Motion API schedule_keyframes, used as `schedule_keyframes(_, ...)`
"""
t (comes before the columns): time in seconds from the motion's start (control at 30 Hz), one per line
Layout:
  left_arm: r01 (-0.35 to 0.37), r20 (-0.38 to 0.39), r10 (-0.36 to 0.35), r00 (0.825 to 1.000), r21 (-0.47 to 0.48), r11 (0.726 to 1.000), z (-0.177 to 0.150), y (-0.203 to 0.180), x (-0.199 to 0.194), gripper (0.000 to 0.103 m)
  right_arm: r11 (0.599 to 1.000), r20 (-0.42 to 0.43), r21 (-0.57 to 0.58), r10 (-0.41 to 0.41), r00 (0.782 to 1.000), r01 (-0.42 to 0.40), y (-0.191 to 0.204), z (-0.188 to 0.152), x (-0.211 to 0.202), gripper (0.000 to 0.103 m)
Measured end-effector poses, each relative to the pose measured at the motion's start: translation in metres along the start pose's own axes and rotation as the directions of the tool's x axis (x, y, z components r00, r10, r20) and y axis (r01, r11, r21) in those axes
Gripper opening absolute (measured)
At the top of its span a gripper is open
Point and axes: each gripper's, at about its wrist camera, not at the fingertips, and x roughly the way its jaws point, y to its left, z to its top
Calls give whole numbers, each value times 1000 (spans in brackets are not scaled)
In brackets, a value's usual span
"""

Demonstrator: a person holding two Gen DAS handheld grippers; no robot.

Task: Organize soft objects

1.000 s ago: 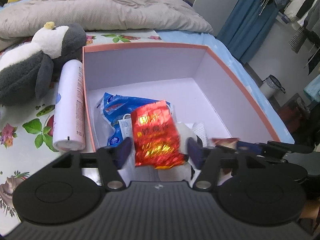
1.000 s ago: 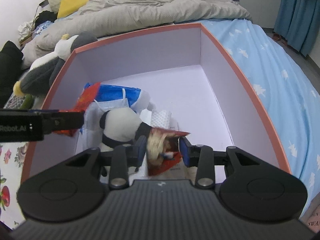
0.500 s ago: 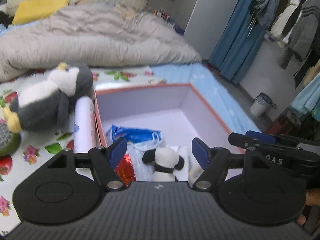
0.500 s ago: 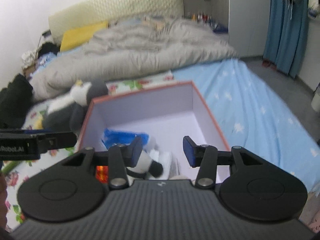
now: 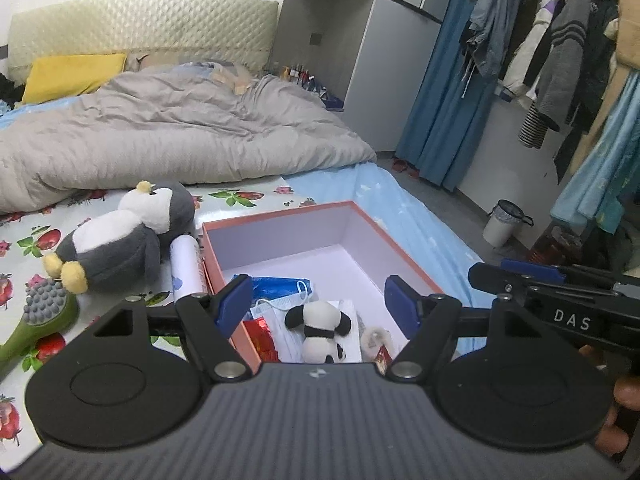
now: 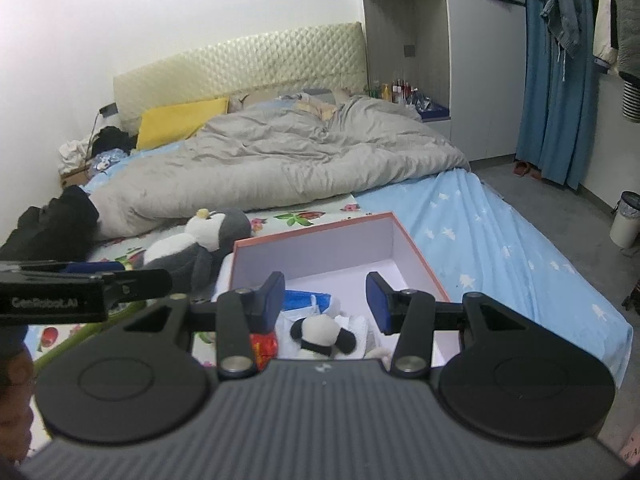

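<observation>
A pink-rimmed box [image 5: 280,214] [image 6: 312,232] with white inside stands on the bed. In it lie a small panda plush [image 5: 320,330] [image 6: 322,330], a blue packet [image 5: 280,285] [image 6: 304,298], a red foil packet [image 5: 260,334] [image 6: 264,346] and white face masks. A grey and white penguin plush [image 5: 120,240] [image 6: 200,240] lies left of the box, beside a white spray can [image 5: 186,270]. My left gripper [image 5: 320,300] is open and empty, high above the box. My right gripper [image 6: 326,298] is open and empty too, likewise well above it.
A green massage brush [image 5: 44,312] lies at the left on the fruit-print sheet. A grey duvet [image 5: 168,136] covers the far bed, with a yellow pillow [image 6: 180,124]. Blue curtains, hanging clothes and a white bin [image 5: 502,224] stand at the right.
Both grippers let go of packets held a second ago, the left a red foil one, and rose back from the box. The packets now lie in the box.
</observation>
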Motion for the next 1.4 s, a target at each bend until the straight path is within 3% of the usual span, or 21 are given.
schedule_keyframes(0.27,14,-13,-14,1000,-3,1000,-23,1,-24,77,1000,0,25,-8,1000,8,12,-27,-24,48)
schedule_keyframes(0.6,10,-58,-11,998,-20,1000,-50,12,-24,77,999,-37,39,-20,999,21,21,-60,-28,48)
schedule_keyframes(1.1,-14,-81,14,997,-9,1000,-57,25,-15,84,997,-70,58,-52,996,56,26,-79,-20,48)
schedule_keyframes(1.23,-13,-69,12,998,-15,1000,-56,26,-15,97,997,-68,61,-52,996,56,26,-80,-19,68)
schedule_keyframes(1.3,-2,-66,0,998,-34,999,-56,28,-15,102,995,-67,72,-61,996,66,24,-79,-18,89)
schedule_keyframes(1.4,-9,-61,7,998,-38,999,-53,29,-14,103,993,-60,89,-74,995,80,19,-81,-18,91)
